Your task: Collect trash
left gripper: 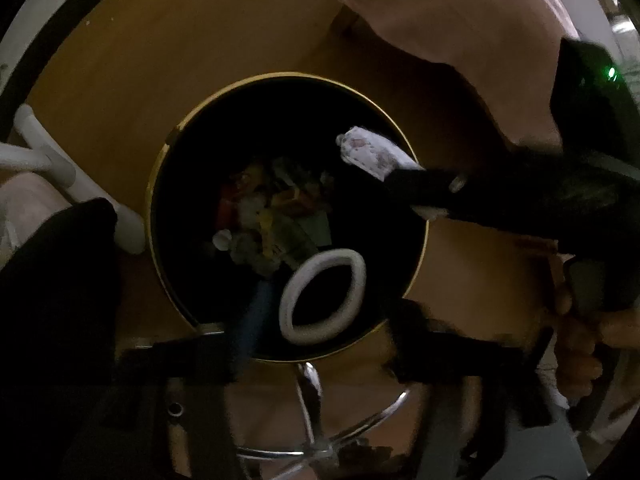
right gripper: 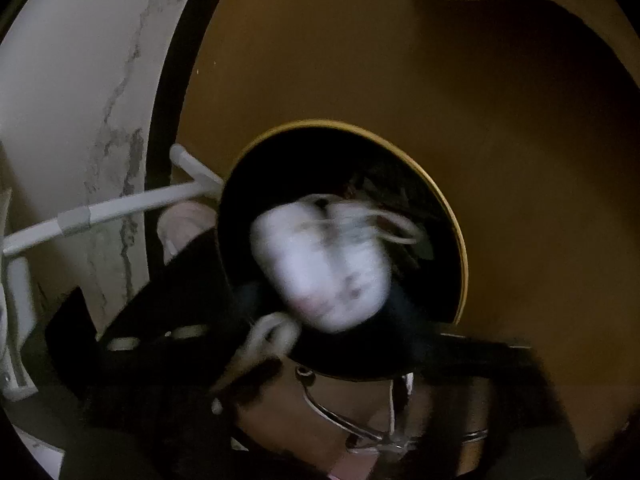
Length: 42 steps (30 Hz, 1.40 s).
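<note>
A black bin with a gold rim [left gripper: 158, 184] stands below me, mixed coloured trash [left gripper: 272, 216] on its bottom. My left gripper [left gripper: 308, 348] hangs over its near edge, jaws wide apart. A white ring [left gripper: 322, 296] floats just ahead of them over the bin, touched by neither finger. My right gripper [left gripper: 416, 192] reaches in from the right with a white patterned face mask [left gripper: 374, 152] at its tip. In the right wrist view the mask [right gripper: 324, 268] is a blur with loose ear loops over the bin's rim [right gripper: 460, 248], between the spread fingers of the right gripper [right gripper: 340, 332], and no pad presses on it.
A white tube frame [left gripper: 60, 160] stands left of the bin. A chrome stool base [left gripper: 316, 420] sits at its near side. The floor around is ochre [left gripper: 200, 40], with a white marbled panel [right gripper: 60, 120] on the left. A pink sleeve [left gripper: 460, 20] and a hand [left gripper: 580, 344] are on the right.
</note>
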Motion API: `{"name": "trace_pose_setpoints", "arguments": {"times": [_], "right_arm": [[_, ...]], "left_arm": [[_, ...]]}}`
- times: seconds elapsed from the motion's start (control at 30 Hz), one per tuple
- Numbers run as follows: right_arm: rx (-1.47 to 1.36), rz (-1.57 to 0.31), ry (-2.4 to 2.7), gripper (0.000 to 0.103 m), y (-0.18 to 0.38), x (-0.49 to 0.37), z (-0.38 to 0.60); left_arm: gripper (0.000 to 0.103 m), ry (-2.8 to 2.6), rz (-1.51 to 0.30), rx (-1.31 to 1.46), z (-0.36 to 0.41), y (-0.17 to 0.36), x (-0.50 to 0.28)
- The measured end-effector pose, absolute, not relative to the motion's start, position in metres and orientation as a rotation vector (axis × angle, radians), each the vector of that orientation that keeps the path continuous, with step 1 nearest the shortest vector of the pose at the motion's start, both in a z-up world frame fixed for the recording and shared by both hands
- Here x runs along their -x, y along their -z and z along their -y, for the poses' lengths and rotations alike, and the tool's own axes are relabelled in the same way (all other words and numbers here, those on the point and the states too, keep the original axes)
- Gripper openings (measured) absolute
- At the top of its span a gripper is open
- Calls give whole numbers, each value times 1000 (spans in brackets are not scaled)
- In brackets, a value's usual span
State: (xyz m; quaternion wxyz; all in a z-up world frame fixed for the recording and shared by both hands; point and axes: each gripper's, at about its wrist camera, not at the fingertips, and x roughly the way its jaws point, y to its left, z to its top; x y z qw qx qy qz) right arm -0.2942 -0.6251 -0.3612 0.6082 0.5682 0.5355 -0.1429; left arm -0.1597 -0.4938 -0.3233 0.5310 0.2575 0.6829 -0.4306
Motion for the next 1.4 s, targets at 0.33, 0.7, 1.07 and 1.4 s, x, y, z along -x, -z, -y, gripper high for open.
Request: {"name": "trace_pose_setpoints", "arguments": {"times": [0.33,0.7,1.07,1.4], "right_arm": [[-1032,-1164,464,88,245,305,655],[-361,-668,630,96,-30,290,588],[-13,-474,359,96,-115,153,383],[-30,-517,103,96,-98,59,236]], "left_arm": [[92,1210,-1371,-560,487,239,191],[93,1258,-785,-329,393,-8,214],[96,460,-516,-175,181,-117,78],[96,91,-541,-136,40,-99,16]]}}
